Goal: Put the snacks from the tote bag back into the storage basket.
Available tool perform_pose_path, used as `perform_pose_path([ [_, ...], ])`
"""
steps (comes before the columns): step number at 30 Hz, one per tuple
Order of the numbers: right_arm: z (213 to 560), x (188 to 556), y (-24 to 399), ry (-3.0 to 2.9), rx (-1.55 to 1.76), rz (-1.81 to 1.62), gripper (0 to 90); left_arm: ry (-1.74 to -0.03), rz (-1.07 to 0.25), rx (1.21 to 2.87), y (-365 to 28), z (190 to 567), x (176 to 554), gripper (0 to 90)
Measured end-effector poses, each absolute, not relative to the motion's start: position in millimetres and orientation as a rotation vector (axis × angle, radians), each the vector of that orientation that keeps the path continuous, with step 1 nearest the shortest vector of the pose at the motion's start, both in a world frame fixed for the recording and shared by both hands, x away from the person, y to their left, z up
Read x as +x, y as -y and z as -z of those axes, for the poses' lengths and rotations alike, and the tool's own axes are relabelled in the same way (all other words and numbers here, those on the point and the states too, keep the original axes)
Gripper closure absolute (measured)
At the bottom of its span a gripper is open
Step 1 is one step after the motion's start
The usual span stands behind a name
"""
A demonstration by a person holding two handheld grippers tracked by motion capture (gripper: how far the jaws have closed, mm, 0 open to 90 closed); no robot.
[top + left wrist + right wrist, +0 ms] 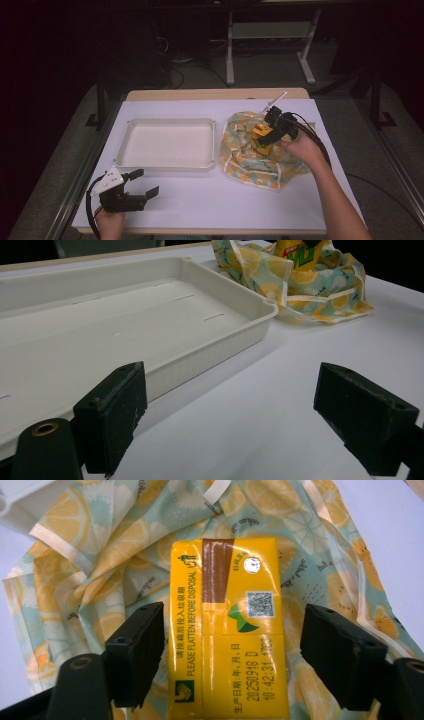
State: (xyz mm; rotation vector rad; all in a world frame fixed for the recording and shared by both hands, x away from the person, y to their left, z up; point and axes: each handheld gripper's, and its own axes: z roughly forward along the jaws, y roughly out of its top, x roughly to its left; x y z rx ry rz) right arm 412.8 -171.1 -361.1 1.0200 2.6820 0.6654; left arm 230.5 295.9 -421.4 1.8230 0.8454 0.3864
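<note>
The yellow drink carton (pixel 230 625) stood on the lemon-print cloth bag (pixel 100 555), between the right gripper's (pixel 232 655) open jaws, pads not yet touching; a squeeze could snag cloth or tip the carton; the left gripper (pixel 230 420) idled open beside the white tray (pixel 220 340).

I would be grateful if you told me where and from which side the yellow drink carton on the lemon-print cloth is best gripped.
Grip the yellow drink carton across its two long flat side faces near its top end, coming from above. It stands on the lemon-print cloth, and the right gripper already straddles it, jaws apart, one beside each long edge. Those parallel faces should suit flat pads; light pressure seems wise.
</note>
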Motion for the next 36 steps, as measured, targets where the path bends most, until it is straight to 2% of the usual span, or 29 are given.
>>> perform_pose_path([
  [7,363.3,413.6,170.1,-2.681,1.005,-0.651,32.0,-0.843,-0.384,1.825,-295.6,421.4,230.6,13.4],
  [15,363.5,413.0,167.9,-2.696,0.976,-0.643,46.3,-0.843,-0.385,1.825,-295.7,421.4,230.5,13.4],
  [36,359.5,417.2,168.4,-2.685,1.009,-0.648,48.9,-0.845,-0.385,1.819,-296.9,421.4,230.5,13.4],
])
